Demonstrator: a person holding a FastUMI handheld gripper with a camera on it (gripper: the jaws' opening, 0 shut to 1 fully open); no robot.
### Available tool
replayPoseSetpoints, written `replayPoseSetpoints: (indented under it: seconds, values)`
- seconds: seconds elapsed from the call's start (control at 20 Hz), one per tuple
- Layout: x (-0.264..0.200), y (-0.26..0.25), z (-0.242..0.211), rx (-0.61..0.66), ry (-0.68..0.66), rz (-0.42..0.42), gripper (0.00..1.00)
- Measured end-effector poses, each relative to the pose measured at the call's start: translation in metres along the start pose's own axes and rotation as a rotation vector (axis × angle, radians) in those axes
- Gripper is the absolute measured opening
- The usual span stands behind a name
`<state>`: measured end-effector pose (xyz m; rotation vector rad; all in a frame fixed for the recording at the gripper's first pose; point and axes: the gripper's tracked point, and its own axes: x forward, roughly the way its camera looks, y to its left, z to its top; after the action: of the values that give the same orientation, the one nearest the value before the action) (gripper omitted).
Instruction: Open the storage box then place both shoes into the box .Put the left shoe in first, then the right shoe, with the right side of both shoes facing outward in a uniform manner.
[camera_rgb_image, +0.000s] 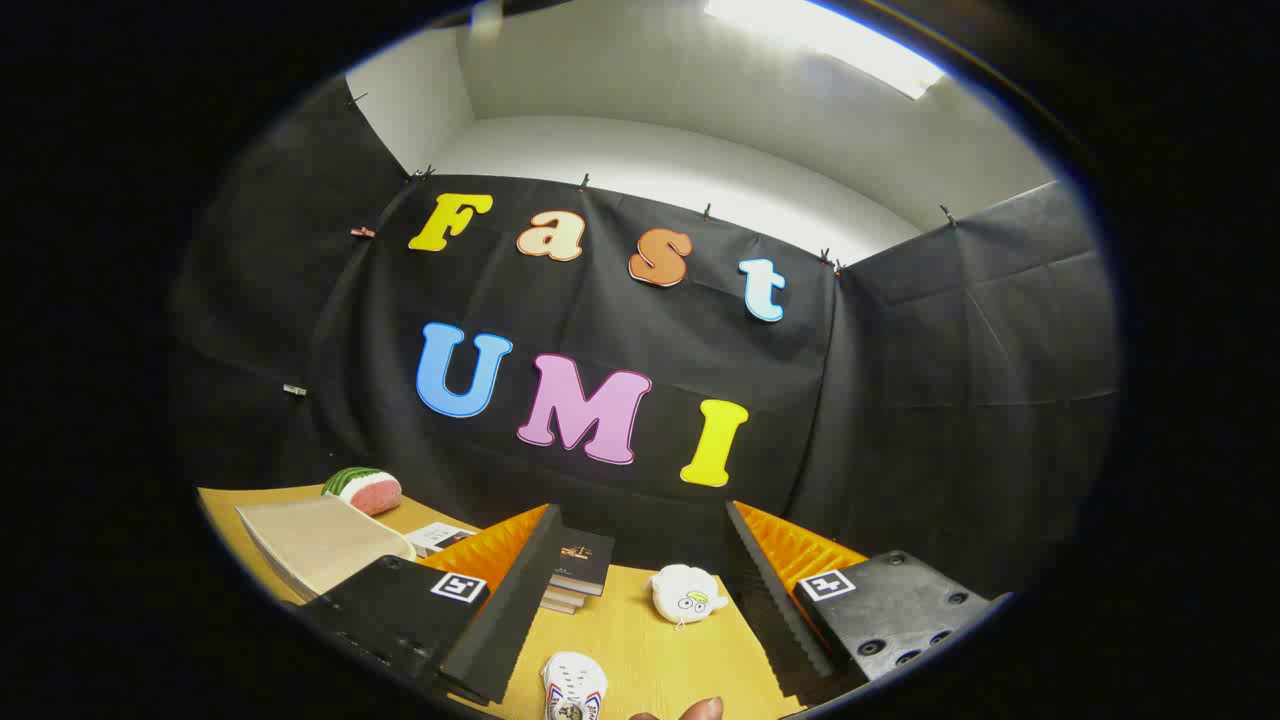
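Claw (640, 610) spread wide, gripping nothing, fingers clear of the tabletop (640, 630). A white shoe (573, 688) lies between the fingers, near their base; beyond it, a white plush toy (686, 594) and stacked books (575, 570) leave bare wood between. A fingertip (702, 709) shows just right of the shoe.

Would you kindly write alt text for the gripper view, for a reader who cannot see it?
The gripper is held over a wooden table, its jaws wide open and empty. A small white shoe lies between them, a white plush toy and stacked dark books lie farther ahead, and a fingertip shows beside the shoe. A tan box and a watermelon-slice toy sit beyond the left jaw.
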<state>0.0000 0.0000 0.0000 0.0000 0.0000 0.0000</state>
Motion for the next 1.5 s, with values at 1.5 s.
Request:
replayPoseSetpoints:
  seconds: [1.5]
  values:
    - [0.021, 0.242, -0.127, 0.884, 0.724, 0.733, 0.98]
